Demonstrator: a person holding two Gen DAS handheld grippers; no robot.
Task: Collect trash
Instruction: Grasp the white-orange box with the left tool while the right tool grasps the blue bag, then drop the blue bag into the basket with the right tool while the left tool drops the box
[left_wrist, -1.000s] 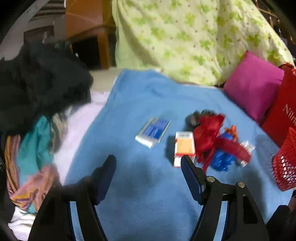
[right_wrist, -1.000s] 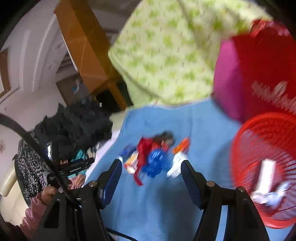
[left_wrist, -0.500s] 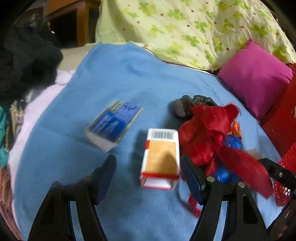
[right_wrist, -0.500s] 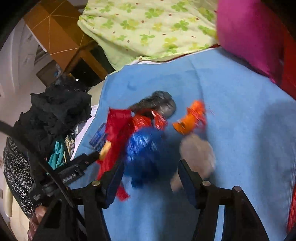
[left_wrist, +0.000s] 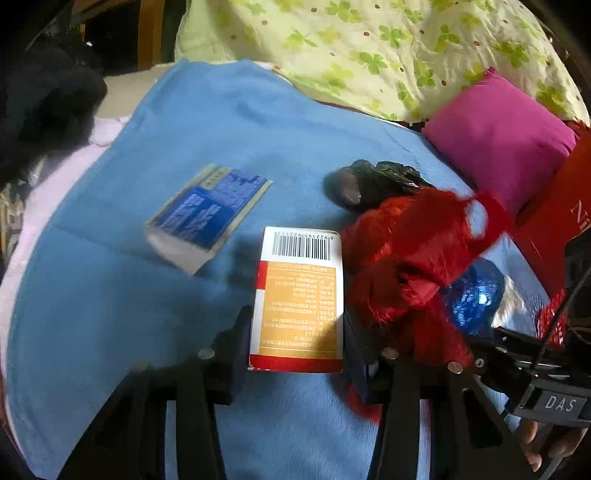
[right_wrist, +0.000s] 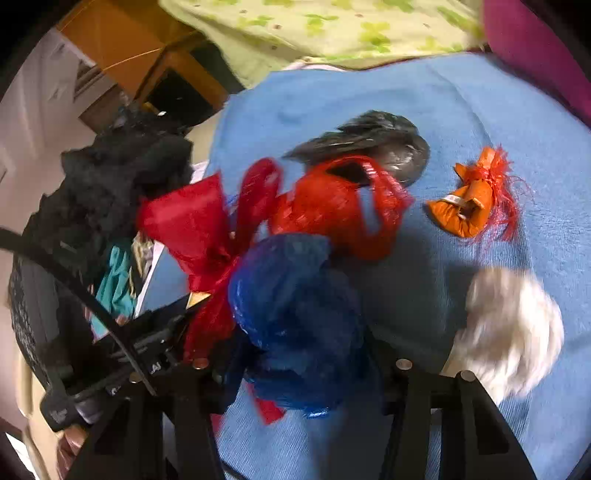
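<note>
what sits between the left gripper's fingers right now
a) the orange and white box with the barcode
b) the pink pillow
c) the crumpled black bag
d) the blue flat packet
a: in the left wrist view the orange and white box lies on the blue blanket right between the fingers of the left gripper, whose jaws are closing on it.
</note>
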